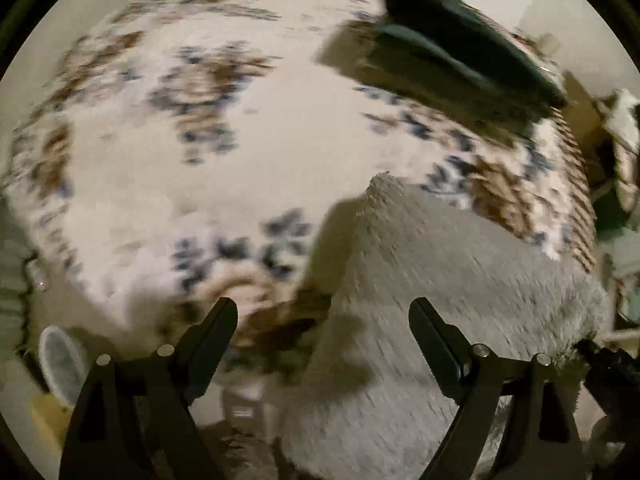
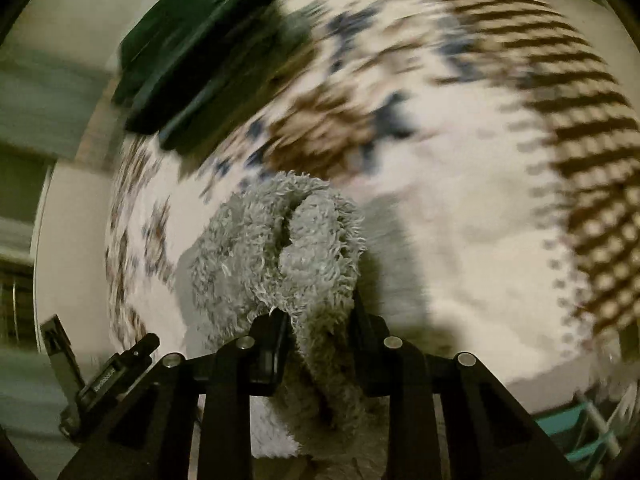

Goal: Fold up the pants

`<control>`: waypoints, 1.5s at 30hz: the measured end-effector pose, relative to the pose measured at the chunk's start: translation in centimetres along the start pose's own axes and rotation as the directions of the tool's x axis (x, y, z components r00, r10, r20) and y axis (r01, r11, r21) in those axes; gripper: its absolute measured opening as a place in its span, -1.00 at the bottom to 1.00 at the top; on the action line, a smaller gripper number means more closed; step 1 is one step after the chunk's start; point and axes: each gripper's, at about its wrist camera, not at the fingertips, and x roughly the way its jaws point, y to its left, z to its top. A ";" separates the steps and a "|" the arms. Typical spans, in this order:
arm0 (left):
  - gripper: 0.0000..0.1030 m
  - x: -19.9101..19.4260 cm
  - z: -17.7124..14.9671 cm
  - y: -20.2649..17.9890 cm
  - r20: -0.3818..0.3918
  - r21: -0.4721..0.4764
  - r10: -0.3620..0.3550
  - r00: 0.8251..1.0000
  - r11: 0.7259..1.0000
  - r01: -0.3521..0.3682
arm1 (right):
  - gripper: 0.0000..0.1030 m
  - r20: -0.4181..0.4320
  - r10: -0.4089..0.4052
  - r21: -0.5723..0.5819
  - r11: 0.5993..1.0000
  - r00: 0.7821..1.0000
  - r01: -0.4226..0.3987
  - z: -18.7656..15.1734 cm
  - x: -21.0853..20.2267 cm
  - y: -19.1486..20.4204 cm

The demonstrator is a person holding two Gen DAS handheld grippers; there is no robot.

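The grey fluffy pants [image 1: 440, 280] hang or lie over a white patterned rug [image 1: 240, 160]. My left gripper [image 1: 324, 316] is open, its jaws wide apart just above the pants and the rug, holding nothing. My right gripper [image 2: 316, 320] is shut on a bunched fold of the grey pants [image 2: 280, 240], which stick up between the jaws and trail down below them. Both views are blurred by motion.
Folded dark green garments [image 1: 460, 52] lie stacked at the rug's far edge, also in the right wrist view [image 2: 192, 64]. The rug has a brown striped border [image 2: 580, 140]. A teal object [image 2: 568, 428] lies at the lower right. The other gripper's parts [image 2: 100, 380] show at lower left.
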 end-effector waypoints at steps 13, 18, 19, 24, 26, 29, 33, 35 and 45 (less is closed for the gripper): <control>0.75 9.1 2.9 -5.8 -0.132 0.206 -0.007 0.991 0.978 0.035 | 0.55 -0.115 -0.104 0.219 0.967 0.988 0.127 -0.2 0.1 -11.1; 0.76 9.6 2.9 -5.4 -0.143 0.179 -0.009 0.990 0.983 0.035 | 0.55 -0.274 -0.050 0.218 0.969 0.960 0.113 -3.7 4.9 -11.2; 0.78 9.6 2.9 -5.4 -0.142 0.180 -0.008 0.990 0.983 0.034 | 0.58 -0.319 -0.161 0.184 0.956 0.934 0.227 -4.4 5.8 -11.9; 0.83 9.4 2.9 -5.6 -0.146 0.197 -0.005 0.989 0.980 0.034 | 0.58 -0.372 -0.165 0.253 0.929 0.913 0.271 -5.9 5.7 -14.0; 0.82 9.1 3.1 -5.4 -0.151 0.186 -0.013 0.989 0.982 0.041 | 0.62 -0.335 -0.147 0.245 0.940 0.931 0.237 -4.9 3.8 -12.9; 0.82 8.3 3.3 -5.0 -0.142 0.158 -0.039 0.989 0.986 0.062 | 0.61 -0.212 -0.050 0.267 0.958 0.976 0.107 -2.0 1.1 -11.5; 0.82 7.7 4.2 -4.9 -0.122 0.117 -0.082 0.989 0.989 0.096 | 0.62 -0.135 -0.046 0.233 0.970 0.990 0.076 3.1 1.5 -10.3; 0.82 8.2 4.8 -5.1 -0.120 0.101 -0.095 0.988 0.989 0.107 | 0.62 -0.127 -0.026 0.226 0.973 0.992 0.054 5.4 3.0 -9.7; 0.84 13.6 7.6 -4.5 -0.196 0.050 -0.123 0.973 0.989 0.136 | 0.61 -0.147 -0.293 0.045 0.952 0.945 0.302 9.7 9.6 -9.7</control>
